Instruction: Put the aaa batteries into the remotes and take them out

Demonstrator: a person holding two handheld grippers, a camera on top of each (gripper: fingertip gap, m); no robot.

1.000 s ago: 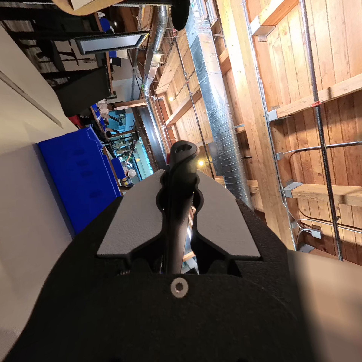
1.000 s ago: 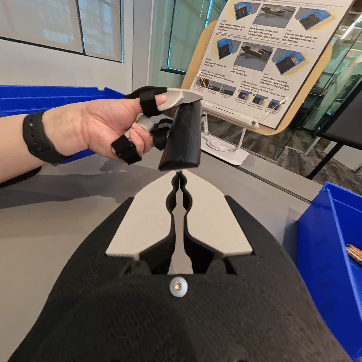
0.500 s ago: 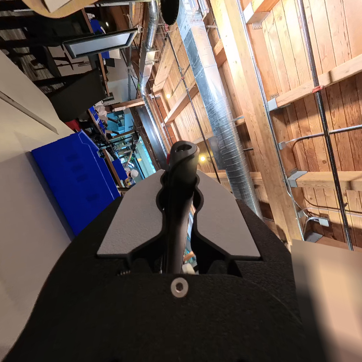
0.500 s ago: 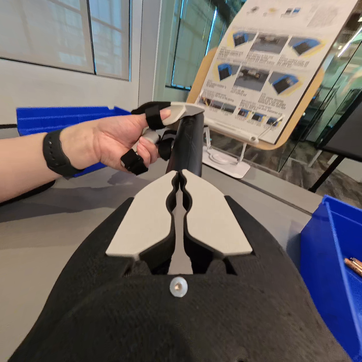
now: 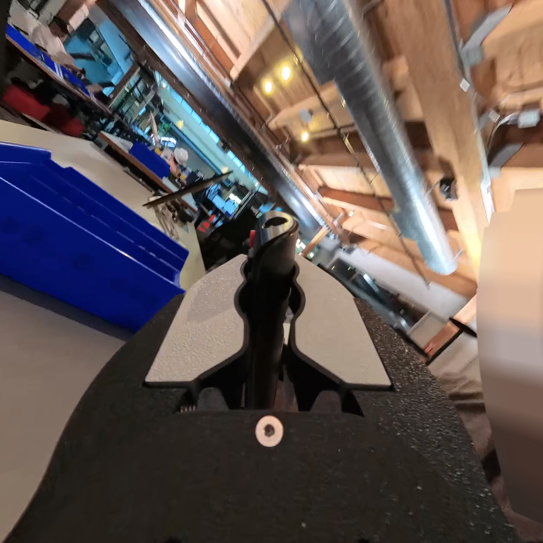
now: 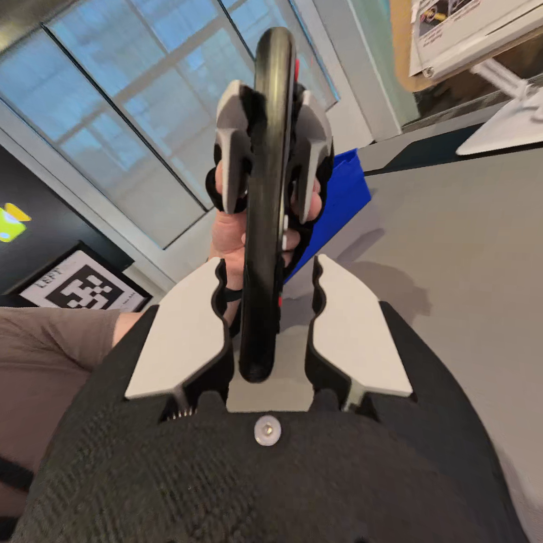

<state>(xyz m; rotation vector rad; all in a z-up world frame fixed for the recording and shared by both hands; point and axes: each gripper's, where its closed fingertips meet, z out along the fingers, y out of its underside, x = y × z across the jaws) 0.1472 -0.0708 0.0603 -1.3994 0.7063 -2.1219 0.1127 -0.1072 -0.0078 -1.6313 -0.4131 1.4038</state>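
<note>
Right wrist view: grey bench (image 6: pixel 458 235) w/ a blue bin (image 6: pixel 338 199) near its far edge. Right claw (image 6: pixel 266 293) is spread wide, fingers either side of the black remote (image 6: pixel 264 235) w/o touching. Left claw (image 6: pixel 271 141), above the bench, is clenched on that remote; left wrist view shows the same clamp (image 5: pixel 269 273) on the remote (image 5: pixel 273 244).

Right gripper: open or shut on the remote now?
Open. The right gripper has clear gaps beside the remote; the left gripper clamps it.
</note>
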